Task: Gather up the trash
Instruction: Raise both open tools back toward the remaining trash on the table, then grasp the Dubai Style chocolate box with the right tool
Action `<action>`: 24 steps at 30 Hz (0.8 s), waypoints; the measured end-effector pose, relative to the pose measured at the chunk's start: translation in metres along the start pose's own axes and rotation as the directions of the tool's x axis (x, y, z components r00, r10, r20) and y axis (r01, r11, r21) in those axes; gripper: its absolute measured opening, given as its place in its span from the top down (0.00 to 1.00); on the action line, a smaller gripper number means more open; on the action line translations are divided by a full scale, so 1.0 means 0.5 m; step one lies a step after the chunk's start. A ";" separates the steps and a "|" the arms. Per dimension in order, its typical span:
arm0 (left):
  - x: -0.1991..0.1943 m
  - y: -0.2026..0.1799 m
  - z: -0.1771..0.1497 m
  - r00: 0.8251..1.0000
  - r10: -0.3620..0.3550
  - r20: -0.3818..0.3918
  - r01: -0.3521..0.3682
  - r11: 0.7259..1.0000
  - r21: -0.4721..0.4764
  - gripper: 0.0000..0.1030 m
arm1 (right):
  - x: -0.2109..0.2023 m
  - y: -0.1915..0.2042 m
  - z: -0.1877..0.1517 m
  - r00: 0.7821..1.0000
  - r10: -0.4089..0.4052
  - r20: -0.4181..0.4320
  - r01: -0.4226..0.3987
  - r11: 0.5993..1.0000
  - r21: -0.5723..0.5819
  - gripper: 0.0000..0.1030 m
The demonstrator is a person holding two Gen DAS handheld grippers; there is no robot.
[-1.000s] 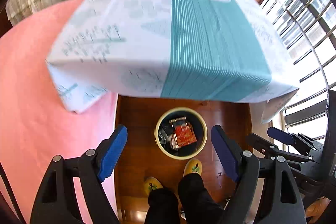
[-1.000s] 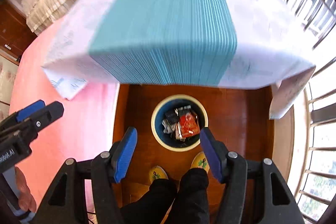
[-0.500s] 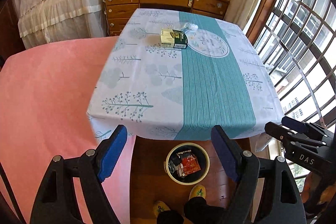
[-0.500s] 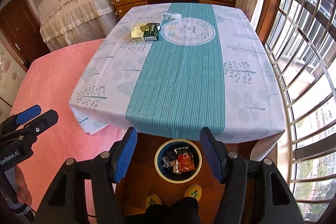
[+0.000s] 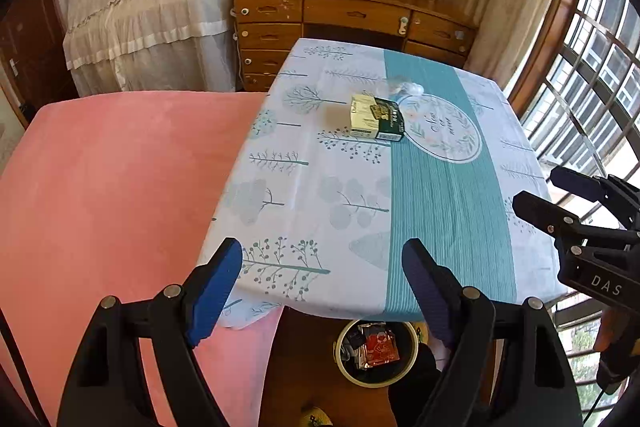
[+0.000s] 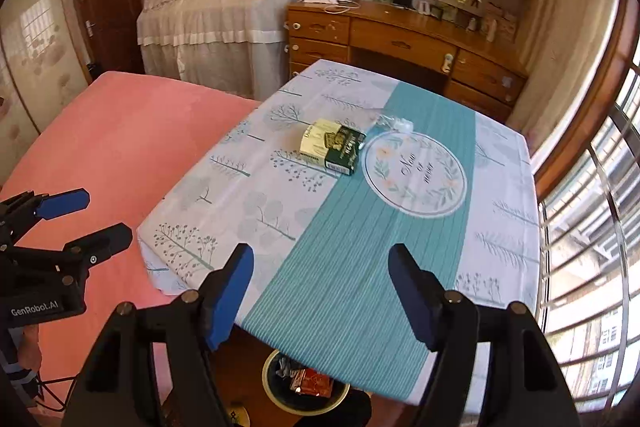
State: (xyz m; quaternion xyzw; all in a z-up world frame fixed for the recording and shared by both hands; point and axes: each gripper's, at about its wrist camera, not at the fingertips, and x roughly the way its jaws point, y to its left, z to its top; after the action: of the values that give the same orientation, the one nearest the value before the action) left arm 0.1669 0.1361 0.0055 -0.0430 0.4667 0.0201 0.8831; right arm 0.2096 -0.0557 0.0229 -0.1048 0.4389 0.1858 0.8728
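Observation:
A cream and dark green box (image 5: 376,117) lies on the table's cloth (image 5: 328,195), far from me; it also shows in the right wrist view (image 6: 332,145). Crumpled clear plastic (image 5: 404,89) lies just behind it, also in the right wrist view (image 6: 390,123). A round bin (image 5: 376,353) holding wrappers, one red, stands on the floor under the near table edge, partly hidden in the right wrist view (image 6: 298,383). My left gripper (image 5: 322,291) is open and empty above the near edge. My right gripper (image 6: 320,295) is open and empty there too.
A pink bed (image 5: 112,195) lies left of the table. A wooden desk with drawers (image 5: 352,23) stands behind the table, a draped piece of furniture (image 5: 156,23) to its left. Barred windows (image 5: 592,79) run along the right. My feet are beside the bin.
Both grippers have risen and tilted up from looking down at the bin to looking across the tabletop. The bin has slid to the bottom of both views. Both stay open.

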 end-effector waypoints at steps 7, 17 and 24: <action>0.121 0.001 0.068 0.990 0.116 -0.074 -0.128 0.972 -0.195 0.22 | 0.191 -0.056 0.131 0.989 0.130 -0.064 -0.142 0.958 -0.247 0.27; 0.276 -0.014 0.099 0.953 0.179 -0.245 -0.278 0.837 -0.471 0.22 | 0.461 -0.079 0.236 0.953 0.212 -0.217 -0.299 0.779 -0.552 0.23; 0.359 -0.004 0.119 0.927 0.192 -0.321 -0.341 0.788 -0.513 0.22 | 0.570 -0.051 0.246 0.923 0.225 -0.311 -0.377 0.678 -0.630 0.23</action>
State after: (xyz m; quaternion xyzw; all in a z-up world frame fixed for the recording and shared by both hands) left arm 0.3172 0.1388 -0.1094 -0.2354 0.5496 0.2756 0.7527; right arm 0.4652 0.0297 -0.1332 -0.3611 0.4402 0.4628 0.6795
